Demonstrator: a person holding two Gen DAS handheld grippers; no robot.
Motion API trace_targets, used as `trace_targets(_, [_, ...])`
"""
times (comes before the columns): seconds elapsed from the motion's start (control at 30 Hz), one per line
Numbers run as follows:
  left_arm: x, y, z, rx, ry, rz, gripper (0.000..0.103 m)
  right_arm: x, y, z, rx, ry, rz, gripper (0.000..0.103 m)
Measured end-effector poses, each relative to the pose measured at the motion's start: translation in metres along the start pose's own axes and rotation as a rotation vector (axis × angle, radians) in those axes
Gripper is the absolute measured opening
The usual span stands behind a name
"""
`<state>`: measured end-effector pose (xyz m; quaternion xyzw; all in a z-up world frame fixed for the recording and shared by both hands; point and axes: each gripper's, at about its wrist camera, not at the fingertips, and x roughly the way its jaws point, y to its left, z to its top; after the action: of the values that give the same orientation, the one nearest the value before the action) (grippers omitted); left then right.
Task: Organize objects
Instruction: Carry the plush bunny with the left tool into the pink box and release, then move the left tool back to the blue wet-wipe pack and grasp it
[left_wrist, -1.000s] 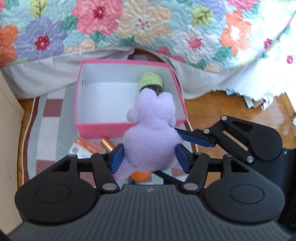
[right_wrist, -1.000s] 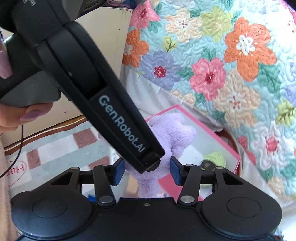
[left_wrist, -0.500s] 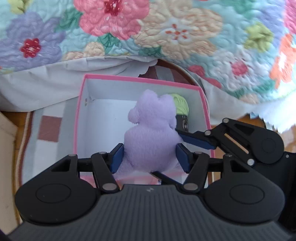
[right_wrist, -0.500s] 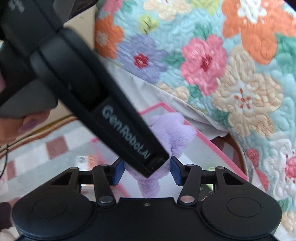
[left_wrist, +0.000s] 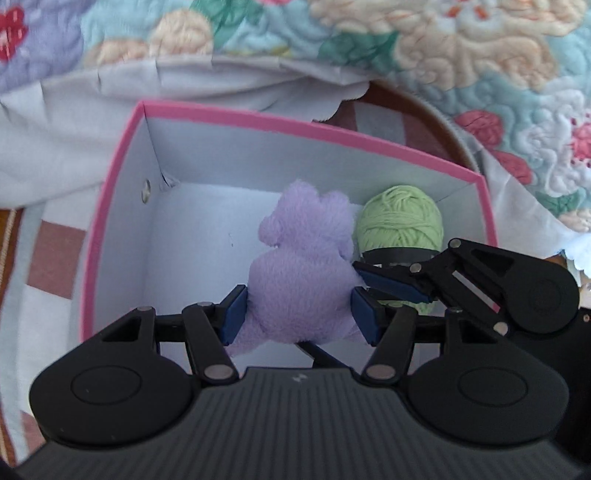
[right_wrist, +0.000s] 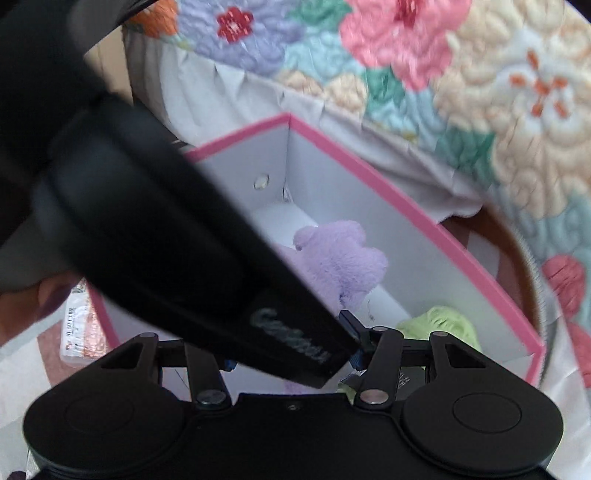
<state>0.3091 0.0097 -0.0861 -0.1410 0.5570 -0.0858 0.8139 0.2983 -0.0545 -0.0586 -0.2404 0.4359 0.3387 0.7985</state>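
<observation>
Floral quilt (left_wrist: 461, 55) hung behind a checked rug (left_wrist: 48, 258). Left tongs (left_wrist: 299, 314) gripped the purple plush toy (left_wrist: 303, 273) inside the pink box (left_wrist: 303, 127) — green yarn ball (left_wrist: 400, 218) touching it at three o'clock. Right tongs (right_wrist: 291, 360) — jaws largely hidden, grip unclear — sat at the box's near edge.
</observation>
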Motion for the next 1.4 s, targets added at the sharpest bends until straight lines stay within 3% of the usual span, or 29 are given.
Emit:
trace_targets(0.13, [0.016, 0.016, 0.001, -0.090, 0.048, -0.065, 0.058, 0.012, 0.002, -0.003, 0.025, 0.056, -0.006, 0.057])
trace_targets(0.4, [0.029, 0.018, 0.005, -0.137, 0.037, -0.086, 0.053, 0.037, -0.017, 0.001, 0.092, 0.136, -0.022, 0.056])
trace_targets(0.5, [0.038, 0.021, 0.009, -0.162, 0.064, -0.075, 0.041, 0.043, -0.022, 0.000, 0.109, 0.157, -0.028, 0.059])
trace_targets(0.53, [0.040, 0.022, 0.009, -0.171, 0.073, -0.094, 0.033, 0.043, -0.022, -0.001, 0.112, 0.157, -0.031, 0.061])
trace_targets(0.63, [0.048, 0.018, 0.009, -0.180, 0.093, -0.102, 0.023, 0.036, -0.018, -0.003, 0.089, 0.143, -0.052, 0.070])
trace_targets(0.73, [0.050, 0.009, 0.007, -0.159, 0.060, -0.077, 0.023, 0.024, -0.016, -0.007, 0.102, 0.139, -0.061, 0.070])
trace_targets(0.87, [0.051, -0.002, 0.007, -0.156, 0.062, -0.096, 0.023, 0.002, -0.010, -0.020, 0.106, 0.077, -0.061, 0.060])
trace_targets(1.0, [0.043, 0.002, 0.011, -0.122, 0.061, -0.083, 0.023, -0.018, -0.005, -0.037, 0.156, 0.025, -0.085, 0.058])
trace_targets(1.1, [0.020, -0.001, 0.010, -0.095, 0.050, -0.085, 0.023, -0.041, 0.002, -0.047, 0.184, -0.024, -0.091, 0.058])
trace_targets(1.27, [-0.040, -0.016, -0.005, 0.052, 0.036, -0.060, 0.028, -0.091, 0.013, -0.060, 0.242, -0.098, -0.072, 0.058])
trace_targets(1.4, [-0.083, -0.024, -0.025, 0.089, 0.053, -0.032, 0.042, -0.132, 0.024, -0.066, 0.265, -0.136, -0.083, 0.060])
